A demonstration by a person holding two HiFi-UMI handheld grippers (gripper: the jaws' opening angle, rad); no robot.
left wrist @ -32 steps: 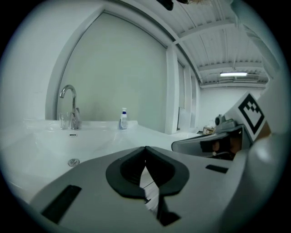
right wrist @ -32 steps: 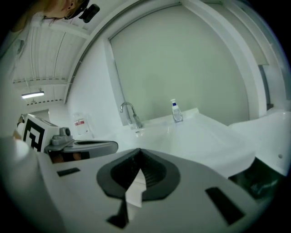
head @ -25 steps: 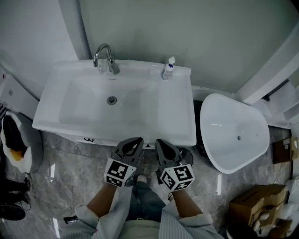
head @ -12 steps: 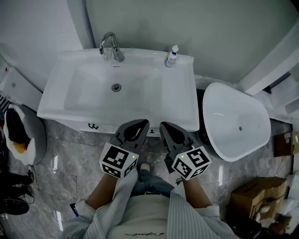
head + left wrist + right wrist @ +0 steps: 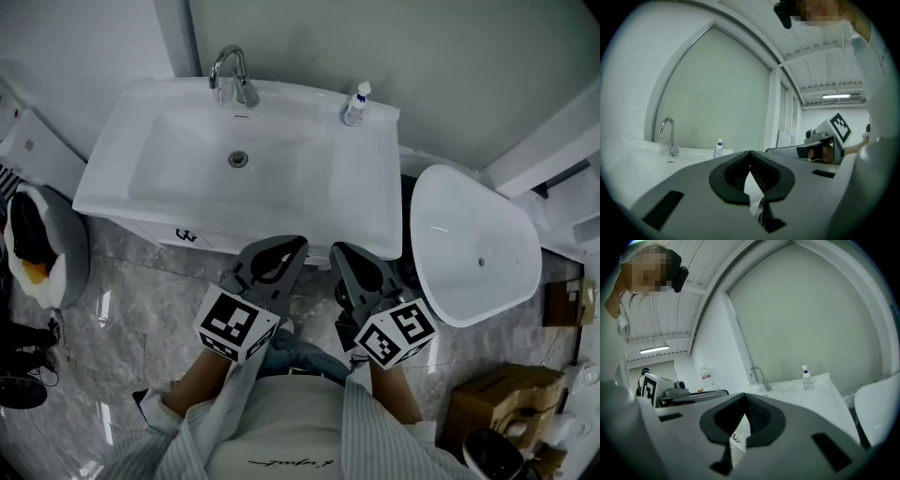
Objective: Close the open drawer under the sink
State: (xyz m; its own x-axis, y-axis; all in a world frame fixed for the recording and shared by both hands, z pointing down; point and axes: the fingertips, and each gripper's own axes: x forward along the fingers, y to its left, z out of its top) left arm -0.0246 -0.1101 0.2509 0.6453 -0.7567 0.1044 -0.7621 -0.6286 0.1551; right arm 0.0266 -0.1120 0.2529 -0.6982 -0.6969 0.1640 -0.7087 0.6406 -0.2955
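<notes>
**Head view:** the sink (image 5: 112,183) is taking up the top of the frame, with the faucet (image 5: 231,73) at its back edge and a soap bottle (image 5: 355,103) at its back right corner. The drawer (image 5: 178,232) is showing only as a thin white strip poking out under the sink's front edge, left of centre. It's sticking out only slightly, and I can't tell from here whether it's fully home. The toilet (image 5: 469,253) is sitting just right of the sink.

The left claw (image 5: 296,246) and right claw (image 5: 339,251) are hanging side by side at the sink's front edge, right of centre. Both tips are pointing in toward the cabinet and both forearms are reaching forward from the body. I can't confirm that either tip is touching the drawer.

**Left gripper view:** the claw is pinched shut at the tips with nothing in it. It's tilting up over the sink top, so the drawer isn't showing.

**Right gripper view:** same here, the tips are meeting and the claw is empty. It's looking across the sink toward the faucet, with no drawer in sight.

**Handling, my read:** the front is probably a stiff flat panel on runners, so it should be sliding easily. It needs no grip, just closed tips pressing flat on the middle of the front. Both claws are probably sitting too high and need to be dropping below the sink's front edge first. Push slowly to avoid slamming it.
</notes>
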